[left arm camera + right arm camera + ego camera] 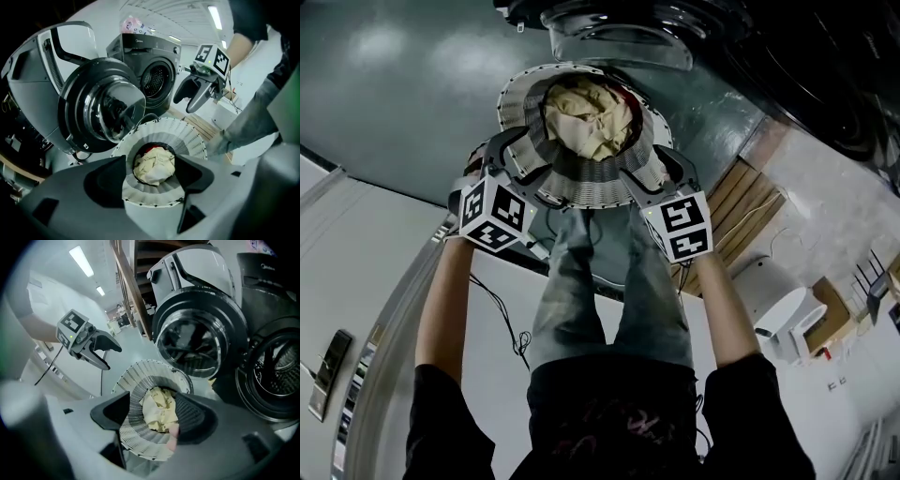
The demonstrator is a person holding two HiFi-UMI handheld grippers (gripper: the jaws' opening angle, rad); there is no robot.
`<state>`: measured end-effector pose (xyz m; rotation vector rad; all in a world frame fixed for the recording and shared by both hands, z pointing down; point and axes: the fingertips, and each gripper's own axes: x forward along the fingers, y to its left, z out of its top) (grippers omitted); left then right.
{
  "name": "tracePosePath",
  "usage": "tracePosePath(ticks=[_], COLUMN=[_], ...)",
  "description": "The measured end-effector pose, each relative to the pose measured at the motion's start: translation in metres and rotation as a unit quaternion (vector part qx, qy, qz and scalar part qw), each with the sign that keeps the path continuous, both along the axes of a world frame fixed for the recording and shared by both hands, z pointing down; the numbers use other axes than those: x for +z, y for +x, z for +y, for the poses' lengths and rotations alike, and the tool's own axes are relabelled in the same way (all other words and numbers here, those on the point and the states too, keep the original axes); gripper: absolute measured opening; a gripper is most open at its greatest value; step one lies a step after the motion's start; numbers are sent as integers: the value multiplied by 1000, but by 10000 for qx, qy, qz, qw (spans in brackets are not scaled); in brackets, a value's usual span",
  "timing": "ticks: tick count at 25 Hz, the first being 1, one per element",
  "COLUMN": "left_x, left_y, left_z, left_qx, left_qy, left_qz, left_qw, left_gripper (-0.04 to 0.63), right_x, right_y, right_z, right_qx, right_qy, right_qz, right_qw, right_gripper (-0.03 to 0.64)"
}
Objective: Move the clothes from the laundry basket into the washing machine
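A white slatted laundry basket (520, 94) stands on the floor with a cream garment (591, 117) crumpled inside and a bit of red cloth beside it. My left gripper (511, 155) hangs over the basket's left rim and my right gripper (661, 169) over its right rim. Both are open and hold nothing. In the left gripper view the cream garment (154, 168) shows between the spread jaws of the left gripper (152, 180), well below them. The right gripper (152, 416) frames the same garment (161, 411). The white washing machine's round door (101, 108) stands open just behind the basket.
A dark second machine (150, 70) with an open drum stands beside the white one. The person's legs in jeans (581, 281) are right next to the basket. Cables (511, 328) trail on the floor, and a wooden pallet (741, 206) and a white appliance (787, 319) lie to the right.
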<state>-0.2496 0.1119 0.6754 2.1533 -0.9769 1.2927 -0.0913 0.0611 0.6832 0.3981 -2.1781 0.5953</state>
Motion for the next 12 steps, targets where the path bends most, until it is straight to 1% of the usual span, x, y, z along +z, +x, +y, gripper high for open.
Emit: tracePosePath(ticks=[4,8,12], left_x=[46,84,122], left_y=[2,14,22], left_z=[-4,-10,-20], left_qx=[510,1146,1485], left_qy=[-204,-306,-338], left_qz=[-246,-524,-660], left_qw=[9982,9916,9861], left_gripper=[325,328,351], right_x=[47,84,122], right_y=[-1,-12,-20], right_z=[3,2,8], right_qx=[-153,-240,-554], right_qy=[-141,-207,-253], right_qz=[249,398,553], right_qw=[9995,9987,9966], right_gripper=[321,334,347])
